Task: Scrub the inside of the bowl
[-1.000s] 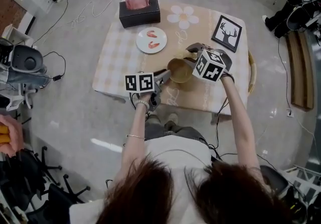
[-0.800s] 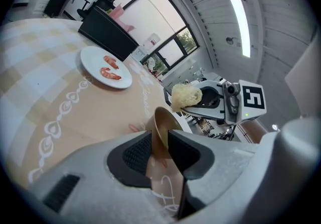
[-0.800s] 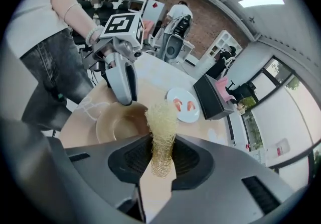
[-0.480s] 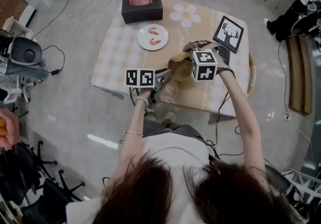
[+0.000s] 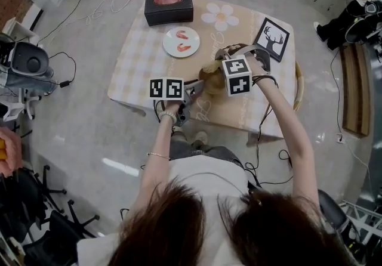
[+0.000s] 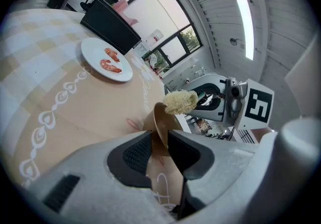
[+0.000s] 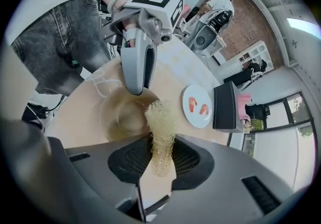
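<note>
Tan bowl [image 5: 209, 73] sits tilted over the desk [image 5: 143, 50] in the head view. Left gripper view: left fingers [image 6: 135, 155] are clamped on its rim. Right gripper view: right fingers [image 7: 133, 160] pinch a pale mesh scrubber [image 7: 160, 117] upright; the bowl's hollow lies just beyond them, straight ahead.
</note>
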The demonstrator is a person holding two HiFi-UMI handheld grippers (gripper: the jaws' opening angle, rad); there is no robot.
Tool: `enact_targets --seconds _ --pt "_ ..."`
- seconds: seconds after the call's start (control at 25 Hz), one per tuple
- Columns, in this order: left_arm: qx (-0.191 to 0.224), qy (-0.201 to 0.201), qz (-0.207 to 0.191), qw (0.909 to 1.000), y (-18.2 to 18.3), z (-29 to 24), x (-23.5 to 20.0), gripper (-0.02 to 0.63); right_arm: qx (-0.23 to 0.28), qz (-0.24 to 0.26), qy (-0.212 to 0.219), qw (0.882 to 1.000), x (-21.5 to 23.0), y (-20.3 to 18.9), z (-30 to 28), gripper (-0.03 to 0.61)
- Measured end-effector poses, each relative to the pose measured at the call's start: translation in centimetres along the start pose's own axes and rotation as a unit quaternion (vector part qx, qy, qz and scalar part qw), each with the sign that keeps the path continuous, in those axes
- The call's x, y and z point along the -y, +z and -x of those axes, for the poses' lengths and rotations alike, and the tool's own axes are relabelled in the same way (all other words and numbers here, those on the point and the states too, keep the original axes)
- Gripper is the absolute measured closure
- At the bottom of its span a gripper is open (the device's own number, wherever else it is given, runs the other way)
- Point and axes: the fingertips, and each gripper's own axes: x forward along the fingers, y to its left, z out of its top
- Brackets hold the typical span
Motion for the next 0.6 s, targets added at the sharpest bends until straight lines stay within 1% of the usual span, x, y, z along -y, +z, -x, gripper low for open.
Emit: enact_targets --seconds 0.28,0.6 --pt "0.000 -0.001 0.008 1.0000 0.0 -0.1 -0.1 0.515 -0.048 0.077 0.000 0.996 -0.5 0.2 -0.8 0.483" --pt "0.002 -0.006 0.013 0.9999 0.0 -0.1 -0.1 0.515 -0.093 0.140 -0.002 0.986 -0.8 0.4 -1.2 0.483"
